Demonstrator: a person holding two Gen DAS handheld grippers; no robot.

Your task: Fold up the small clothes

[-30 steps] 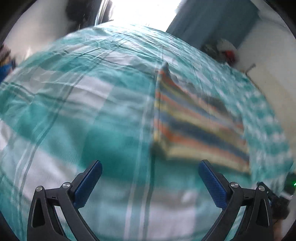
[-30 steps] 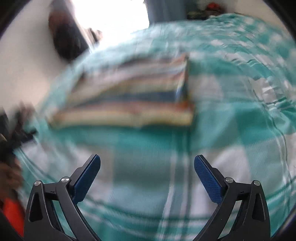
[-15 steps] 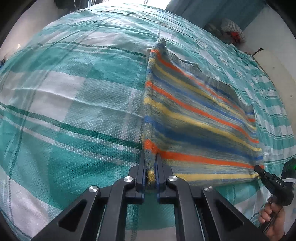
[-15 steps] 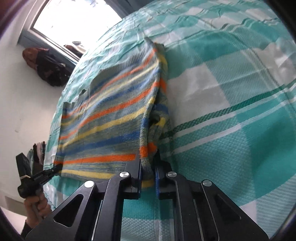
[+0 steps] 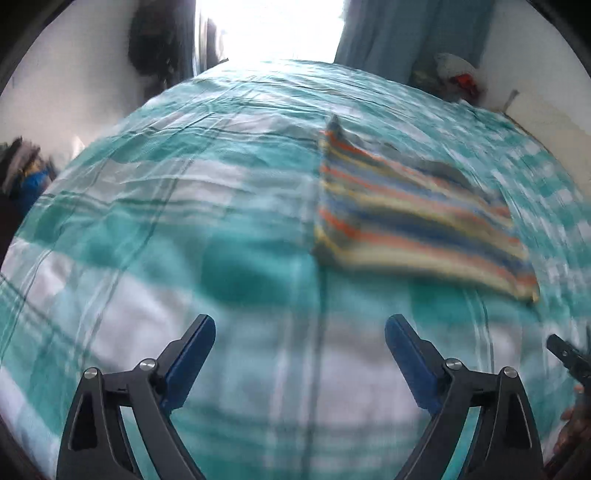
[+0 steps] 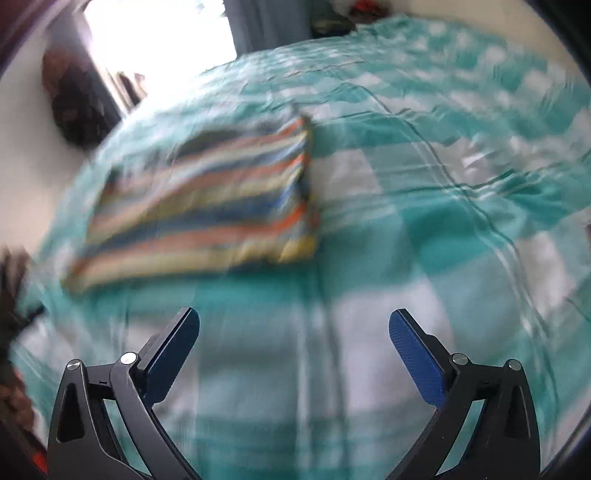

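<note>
A small striped knit garment point(image 5: 410, 218), orange, yellow and blue, lies folded flat on the teal and white plaid bedspread point(image 5: 184, 206). It also shows in the right wrist view point(image 6: 207, 199), ahead and to the left. My left gripper point(image 5: 300, 332) is open and empty, raised above the bedspread, with the garment ahead to the right. My right gripper point(image 6: 294, 325) is open and empty, also clear of the garment. Both views are motion-blurred.
A bright window point(image 5: 269, 26) and blue curtain point(image 5: 399, 33) stand beyond the bed. Dark bags hang on the wall at left point(image 5: 159, 37). Clutter lies at the far right corner point(image 5: 454, 74). The other gripper's tip shows at the right edge point(image 5: 569, 358).
Half a second ago both grippers were shut on the garment's near corners. Both have let go, opened wide and pulled back above the bed. The garment now lies folded.
</note>
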